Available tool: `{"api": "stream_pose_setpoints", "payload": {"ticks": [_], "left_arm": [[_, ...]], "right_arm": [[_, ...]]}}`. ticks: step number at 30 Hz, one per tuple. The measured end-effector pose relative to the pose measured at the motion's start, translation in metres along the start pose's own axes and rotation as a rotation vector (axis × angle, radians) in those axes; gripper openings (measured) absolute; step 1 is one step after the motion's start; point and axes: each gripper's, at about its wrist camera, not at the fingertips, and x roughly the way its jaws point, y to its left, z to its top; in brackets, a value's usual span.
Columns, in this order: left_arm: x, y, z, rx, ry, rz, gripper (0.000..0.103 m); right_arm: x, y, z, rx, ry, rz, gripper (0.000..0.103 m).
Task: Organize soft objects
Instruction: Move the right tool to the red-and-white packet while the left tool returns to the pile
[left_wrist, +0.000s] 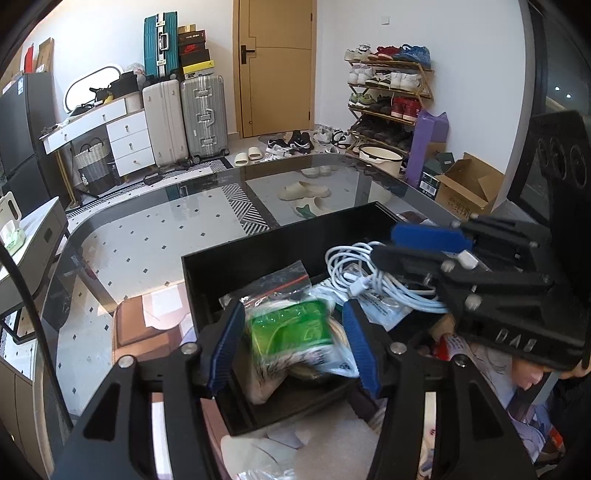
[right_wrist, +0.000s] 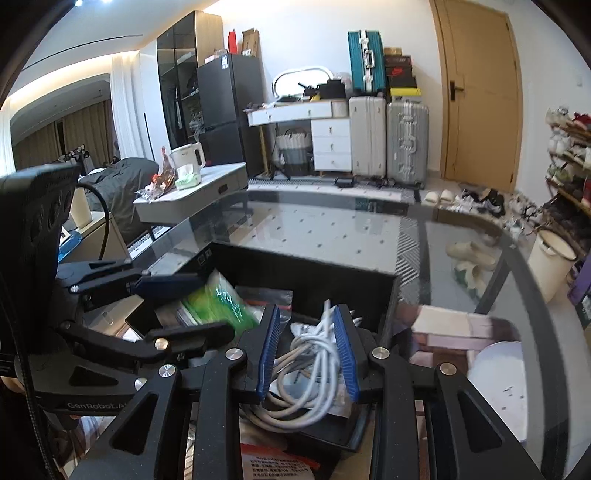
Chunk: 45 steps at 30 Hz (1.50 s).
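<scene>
A black open box stands on the glass table. My left gripper is over the box's near left part, its blue pads on either side of a green packet in a clear bag. My right gripper is over the box, its pads closed around a coiled white cable. The cable and right gripper show in the left wrist view, the green packet and left gripper in the right wrist view.
Other plastic bags and a zip bag lie in the box. Papers and packets lie in front of it. A brown pad lies under the glass at left. Suitcases, drawers and a shoe rack stand beyond the table.
</scene>
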Motion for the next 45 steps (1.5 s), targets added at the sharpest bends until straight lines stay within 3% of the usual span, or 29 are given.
{"api": "stream_pose_setpoints", "payload": {"ticks": [4,7,9,11,20,31,45], "left_arm": [[-0.012,-0.002,-0.003,-0.014,-0.021,-0.003,0.070],[-0.024,-0.003,-0.005,-0.026,-0.046,-0.012,0.086],[-0.033,-0.003,-0.006,-0.042,-0.060,0.005,0.099],[-0.043,-0.001,-0.010,-0.060,-0.085,0.012,0.103],[-0.069,0.007,-0.030,-0.141,-0.125,0.053,0.103],[-0.068,0.000,-0.066,-0.189,-0.076,0.110,0.103],[-0.062,-0.005,-0.078,-0.198,-0.050,0.126,0.103]], "right_arm": [[-0.021,-0.006,0.001,0.025,-0.041,-0.018,0.049],[-0.034,-0.010,-0.001,0.040,-0.040,-0.022,0.064],[-0.042,-0.010,-0.005,0.042,-0.031,-0.023,0.097],[-0.051,-0.007,-0.008,0.037,-0.048,-0.025,0.102],[-0.078,-0.002,-0.028,0.055,-0.016,-0.030,0.102],[-0.081,-0.010,-0.043,0.094,0.056,0.013,0.102],[-0.068,-0.004,-0.054,0.063,0.127,0.024,0.102]]}}
